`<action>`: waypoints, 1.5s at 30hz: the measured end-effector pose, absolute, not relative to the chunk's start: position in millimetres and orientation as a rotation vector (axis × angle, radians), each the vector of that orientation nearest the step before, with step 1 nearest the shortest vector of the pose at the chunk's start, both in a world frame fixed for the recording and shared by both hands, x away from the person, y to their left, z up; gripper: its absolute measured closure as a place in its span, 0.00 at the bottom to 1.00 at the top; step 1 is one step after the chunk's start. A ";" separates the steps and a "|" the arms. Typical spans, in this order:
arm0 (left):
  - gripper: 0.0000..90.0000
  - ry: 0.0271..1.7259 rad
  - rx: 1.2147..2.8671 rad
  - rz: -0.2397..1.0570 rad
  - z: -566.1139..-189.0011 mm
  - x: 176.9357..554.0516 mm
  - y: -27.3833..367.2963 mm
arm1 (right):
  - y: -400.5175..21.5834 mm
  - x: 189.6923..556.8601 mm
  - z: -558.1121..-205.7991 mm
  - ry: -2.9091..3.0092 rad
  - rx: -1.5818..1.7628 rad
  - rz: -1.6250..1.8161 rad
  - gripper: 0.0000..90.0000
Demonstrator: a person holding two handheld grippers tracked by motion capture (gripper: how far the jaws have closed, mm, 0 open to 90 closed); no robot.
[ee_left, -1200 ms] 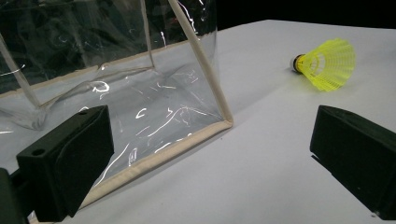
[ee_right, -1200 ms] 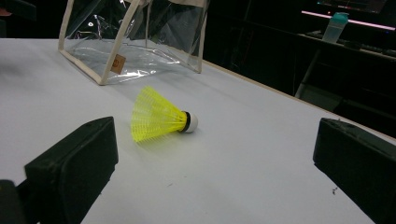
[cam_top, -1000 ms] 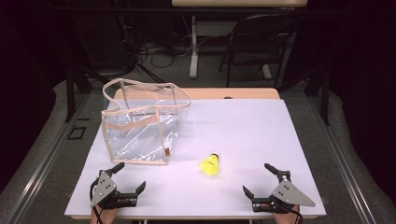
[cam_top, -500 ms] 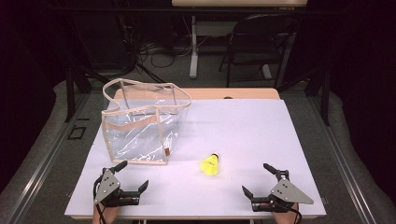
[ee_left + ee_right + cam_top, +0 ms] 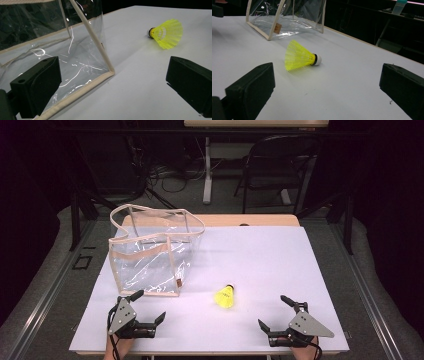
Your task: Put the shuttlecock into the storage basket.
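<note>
**Both grippers spread wide at the near edge, shuttlecock between them**

White tabletop [image 5: 260,255] fills the middle of a dark room, with a chair [image 5: 277,167] and cables on the floor beyond its far edge.

Left gripper [image 5: 148,313] sits low at the near edge, jaws spread wide and holding nothing. Just ahead of it stands a clear bag [image 5: 150,257] with beige trim, open at the top; in the left gripper view the bag's [image 5: 62,50] bottom corner lies between the jaws, close in front, not touched.

Ahead and to the right of that gripper lies the shuttlecock [image 5: 225,296], yellow, on its side on the tabletop, apart from the bag. In the left gripper view the shuttlecock [image 5: 167,33] shows well beyond the right-hand jaw.

Right gripper [image 5: 274,314] rests at the near edge too, jaws likewise released and empty. From it the shuttlecock is ahead and to the left; in the right gripper view the shuttlecock [image 5: 300,58] lies between the jaws but farther off, its white cork pointing right, with the bag [image 5: 287,17] behind it.
</note>
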State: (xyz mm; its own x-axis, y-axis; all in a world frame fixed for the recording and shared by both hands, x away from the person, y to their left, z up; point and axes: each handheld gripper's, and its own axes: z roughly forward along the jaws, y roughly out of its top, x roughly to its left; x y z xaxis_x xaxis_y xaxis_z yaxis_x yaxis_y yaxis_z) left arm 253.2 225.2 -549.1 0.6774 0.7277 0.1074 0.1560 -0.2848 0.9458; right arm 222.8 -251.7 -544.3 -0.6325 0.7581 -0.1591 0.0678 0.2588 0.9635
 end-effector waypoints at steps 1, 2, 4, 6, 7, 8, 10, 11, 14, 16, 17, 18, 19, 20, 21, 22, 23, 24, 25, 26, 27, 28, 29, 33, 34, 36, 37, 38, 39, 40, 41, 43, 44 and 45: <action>0.00 0.700 1.806 0.652 -548.8 253.8 224.3 | -251.5 223.0 -544.6 1.910 0.751 1.413 0.00; 0.00 0.699 1.807 0.646 -548.6 254.4 223.1 | -251.3 223.0 -544.6 1.913 0.755 1.415 0.00; 0.00 0.695 1.814 0.634 -547.9 256.4 218.9 | -251.3 223.3 -545.0 1.918 0.754 1.415 0.00; 0.00 0.693 1.815 0.631 -547.8 257.1 217.1 | -251.3 223.5 -545.3 1.924 0.753 1.413 0.00; 0.00 0.690 1.821 0.627 -547.3 258.0 215.4 | -251.3 223.6 -545.4 1.926 0.751 1.411 0.00; 0.00 0.688 1.827 0.621 -546.8 258.8 213.8 | -250.9 223.7 -545.7 1.928 0.755 1.415 0.00; 0.00 0.683 1.837 0.615 -546.3 260.8 210.6 | -250.6 223.9 -546.1 1.932 0.759 1.418 0.00; 0.00 0.681 1.841 0.609 -546.2 261.8 208.8 | -250.6 223.9 -546.1 1.932 0.759 1.418 0.00; 0.00 0.673 1.852 0.593 -546.0 264.2 203.4 | -250.3 224.3 -546.3 1.938 0.755 1.410 0.00; 0.00 0.666 1.867 0.581 -545.2 265.9 200.2 | -250.1 224.1 -546.1 1.938 0.754 1.409 0.00; 0.00 0.663 1.871 0.572 -544.8 266.7 198.5 | -250.1 224.1 -546.1 1.938 0.754 1.409 0.00; 0.00 0.663 1.876 0.572 -544.4 267.6 196.7 | -250.0 224.1 -546.3 1.940 0.754 1.407 0.00; 0.00 0.661 1.881 0.569 -544.0 268.5 195.2 | -250.0 224.1 -546.3 1.940 0.754 1.407 0.00; 0.00 0.656 1.886 0.559 -543.1 270.2 192.2 | -250.0 224.6 -546.8 1.941 0.757 1.407 0.00; 0.00 0.652 1.891 0.557 -542.8 271.1 190.8 | -250.0 224.8 -547.0 1.940 0.758 1.409 0.00; 0.00 0.651 1.900 0.554 -542.2 271.7 189.5 | -249.9 225.0 -547.2 1.940 0.759 1.410 0.00; 0.00 0.651 1.900 0.554 -542.2 271.7 189.5 | -249.9 225.0 -547.2 1.940 0.759 1.410 0.00; 0.00 0.648 1.904 0.549 -541.9 272.6 188.1 | -250.1 224.8 -547.1 1.944 0.762 1.408 0.00; 0.00 0.645 1.901 0.542 -542.0 273.3 186.3 | -250.1 224.8 -547.1 1.944 0.762 1.408 0.00; 0.00 0.636 1.909 0.542 -541.5 275.1 183.6 | -250.2 224.9 -547.1 1.948 0.759 1.406 0.00; 0.00 0.636 1.909 0.542 -541.5 275.1 183.6 | -250.2 224.9 -547.1 1.948 0.759 1.406 0.00; 0.00 0.629 1.918 0.537 -541.0 276.0 182.6 | -250.2 225.0 -547.2 1.948 0.759 1.408 0.00; 0.00 0.627 1.919 0.535 -540.9 276.7 181.0 | -250.1 225.3 -547.4 1.946 0.758 1.407 0.00; 0.00 0.611 1.924 0.527 -539.6 280.2 175.6 | -250.3 225.9 -547.8 1.952 0.761 1.402 0.00; 0.00 0.602 1.927 0.523 -539.1 281.1 174.3 | -250.4 226.0 -547.9 1.951 0.763 1.401 0.00; 0.00 0.591 1.936 0.518 -538.3 282.7 171.2 | -250.3 226.0 -548.0 1.952 0.765 1.403 0.00; 0.00 0.577 1.942 0.517 -537.7 284.2 167.9 | -250.6 226.1 -548.0 1.955 0.766 1.400 0.00; 0.00 0.577 1.942 0.517 -537.7 284.2 167.9 | -250.5 226.0 -548.1 1.956 0.768 1.401 0.00; 0.00 0.569 1.949 0.513 -537.2 285.0 166.6 | -250.5 226.2 -548.0 1.956 0.765 1.400 0.00; 0.00 0.569 1.950 0.509 -537.0 285.6 165.0 | -250.5 226.1 -548.0 1.956 0.766 1.399 0.00; 0.00 0.563 1.953 0.508 -536.9 286.6 163.6 | -250.4 226.1 -548.0 1.958 0.766 1.400 0.00; 0.00 0.553 1.957 0.496 -536.4 289.3 160.1 | -250.1 225.7 -548.0 1.961 0.767 1.397 0.00; 0.00 0.553 1.957 0.496 -536.4 289.3 160.1 | -250.1 225.7 -548.0 1.961 0.767 1.397 0.00; 0.00 0.552 1.959 0.493 -536.0 289.9 159.1 | -249.9 225.6 -548.0 1.962 0.764 1.395 0.00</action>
State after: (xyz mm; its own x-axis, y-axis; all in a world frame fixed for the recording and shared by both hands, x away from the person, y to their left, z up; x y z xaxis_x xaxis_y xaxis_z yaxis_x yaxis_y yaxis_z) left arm 289.9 159.1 -536.0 0.8128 0.5736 0.1021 0.1656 -0.3955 0.9034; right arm 225.6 -249.9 -548.0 -0.6504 0.7457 -0.1450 0.1078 0.2796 0.9540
